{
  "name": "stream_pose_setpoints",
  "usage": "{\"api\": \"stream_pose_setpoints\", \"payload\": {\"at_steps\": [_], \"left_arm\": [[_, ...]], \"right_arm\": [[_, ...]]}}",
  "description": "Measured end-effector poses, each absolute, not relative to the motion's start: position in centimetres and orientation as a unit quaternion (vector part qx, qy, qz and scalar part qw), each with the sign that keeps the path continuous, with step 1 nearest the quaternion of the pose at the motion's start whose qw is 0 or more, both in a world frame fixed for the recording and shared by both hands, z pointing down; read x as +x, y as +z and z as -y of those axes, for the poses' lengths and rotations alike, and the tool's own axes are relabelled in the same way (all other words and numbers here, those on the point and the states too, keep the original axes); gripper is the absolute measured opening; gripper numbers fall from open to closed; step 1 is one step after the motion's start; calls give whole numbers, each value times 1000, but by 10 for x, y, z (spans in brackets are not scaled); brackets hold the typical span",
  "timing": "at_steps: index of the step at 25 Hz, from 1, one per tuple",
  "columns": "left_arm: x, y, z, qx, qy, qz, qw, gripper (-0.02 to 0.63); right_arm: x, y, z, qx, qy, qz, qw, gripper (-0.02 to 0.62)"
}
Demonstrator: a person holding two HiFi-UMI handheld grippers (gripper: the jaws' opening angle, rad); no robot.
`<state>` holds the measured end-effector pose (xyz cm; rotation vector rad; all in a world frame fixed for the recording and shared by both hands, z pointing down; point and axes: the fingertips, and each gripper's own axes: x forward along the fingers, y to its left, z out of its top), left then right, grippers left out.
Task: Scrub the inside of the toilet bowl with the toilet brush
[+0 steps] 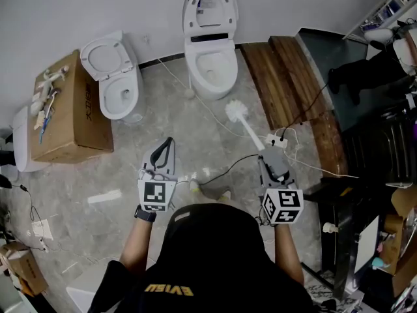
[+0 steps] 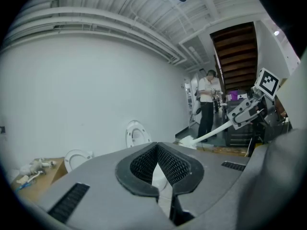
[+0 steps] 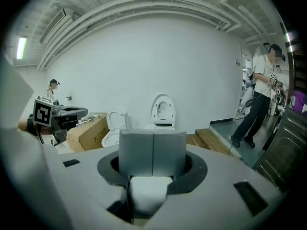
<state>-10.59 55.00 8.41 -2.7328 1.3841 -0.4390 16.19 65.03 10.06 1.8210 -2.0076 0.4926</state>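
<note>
A white toilet point(image 1: 210, 62) with its lid raised stands against the far wall; it also shows in the right gripper view as toilet point(image 3: 162, 110). My right gripper point(image 1: 266, 154) is shut on the handle of a white toilet brush point(image 1: 237, 112). The brush head points toward that toilet and hovers over the floor short of the bowl. The handle's white end point(image 3: 148, 191) sits between the grey pads point(image 3: 136, 150). My left gripper point(image 1: 169, 142) is held to the left, shut and holding nothing. The brush point(image 2: 192, 140) also appears in the left gripper view.
A second, smaller toilet point(image 1: 118, 85) stands to the left beside a cardboard box point(image 1: 68, 113) with small items on top. Wooden steps point(image 1: 287, 87) run along the right. Cables point(image 1: 221, 168) and a power strip point(image 1: 277, 141) lie on the floor. A person point(image 3: 261, 99) stands at the far right.
</note>
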Motion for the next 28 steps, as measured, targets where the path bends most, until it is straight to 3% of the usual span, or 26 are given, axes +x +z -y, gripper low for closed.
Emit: {"api": "stream_pose_setpoints", "payload": {"at_steps": [15, 28], "left_arm": [[-175, 99, -515, -875, -142, -462, 16, 18], [-172, 114, -407, -871, -160, -464, 17, 18]], "right_arm": [[97, 119, -603, 628, 184, 720, 232, 160], [89, 144, -476, 605, 185, 737, 237, 160]]}}
